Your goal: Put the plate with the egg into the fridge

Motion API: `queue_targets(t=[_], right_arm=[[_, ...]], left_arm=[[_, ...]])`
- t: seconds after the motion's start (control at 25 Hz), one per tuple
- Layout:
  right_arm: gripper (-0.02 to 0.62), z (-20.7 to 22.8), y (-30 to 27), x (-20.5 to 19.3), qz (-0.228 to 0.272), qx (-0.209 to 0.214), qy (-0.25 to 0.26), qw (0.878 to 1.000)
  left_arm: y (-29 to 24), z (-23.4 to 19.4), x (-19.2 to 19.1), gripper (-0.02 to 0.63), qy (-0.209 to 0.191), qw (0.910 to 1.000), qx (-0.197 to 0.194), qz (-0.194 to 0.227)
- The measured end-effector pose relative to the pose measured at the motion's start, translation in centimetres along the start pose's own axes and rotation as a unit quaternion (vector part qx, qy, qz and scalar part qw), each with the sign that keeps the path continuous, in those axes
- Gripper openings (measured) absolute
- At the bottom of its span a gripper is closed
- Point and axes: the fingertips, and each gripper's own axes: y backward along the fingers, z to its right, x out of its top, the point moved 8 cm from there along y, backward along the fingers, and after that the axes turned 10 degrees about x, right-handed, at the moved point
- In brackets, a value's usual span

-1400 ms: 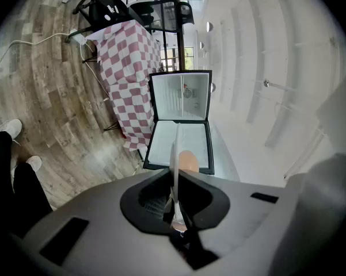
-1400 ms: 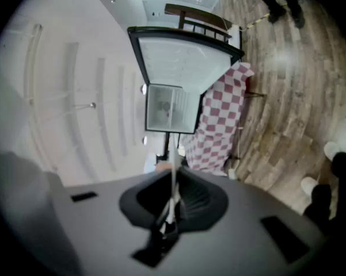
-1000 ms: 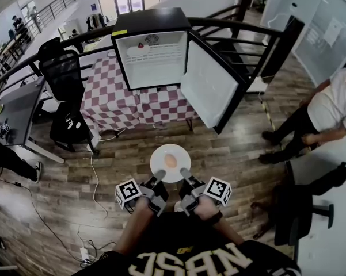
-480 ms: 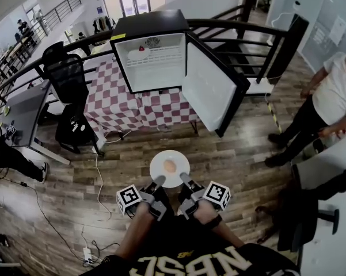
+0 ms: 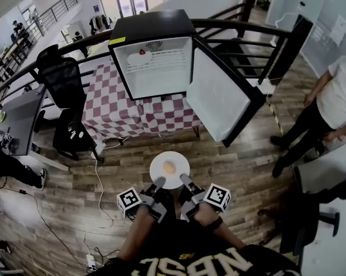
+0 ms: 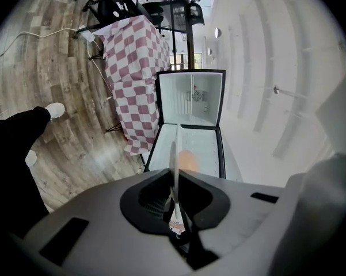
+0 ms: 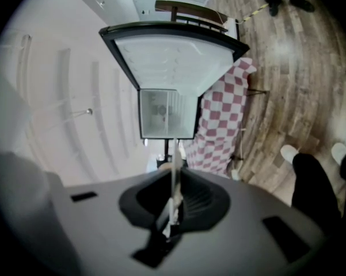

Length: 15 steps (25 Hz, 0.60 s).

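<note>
A white plate (image 5: 170, 169) with a brown egg (image 5: 168, 167) on it hangs level over the wooden floor, in front of the person. My left gripper (image 5: 159, 183) is shut on its near-left rim and my right gripper (image 5: 184, 180) on its near-right rim. In the left gripper view the plate (image 6: 174, 163) stands edge-on between the jaws of the left gripper (image 6: 174, 204), the egg (image 6: 187, 158) beside it. In the right gripper view the right gripper (image 7: 173, 209) pinches the plate rim (image 7: 174, 174) the same way. The small black fridge (image 5: 154, 56) stands ahead on a table, its door (image 5: 219, 94) swung open to the right.
A red-and-white checkered cloth (image 5: 132, 105) covers the table under the fridge. A black office chair (image 5: 66, 82) and a grey desk (image 5: 20, 117) stand at the left. A person (image 5: 328, 111) stands at the right. A black railing (image 5: 242, 30) runs behind the fridge. Cables (image 5: 98, 183) lie on the floor.
The fridge and table have come slightly nearer and lower in view. The plate stays held between both grippers. The person at the right has shifted a little.
</note>
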Motion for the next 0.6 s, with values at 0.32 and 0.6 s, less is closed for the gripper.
queue_targets(t=[0.32,0.6], right_arm=[[0.035,-0.9,-10.3,3.6,0.015,0.004,0.009,1.000],[0.035,-1.5,-17.7,6.0,0.035,0.006,0.004,0.999]], left_arm=[[-5.3,3.9,9.6,0.038,-0.035,0.9993,-0.004,-0.012],[-9.2,7.8,16.4,0.038,-0.059,0.9978,-0.006,-0.030]])
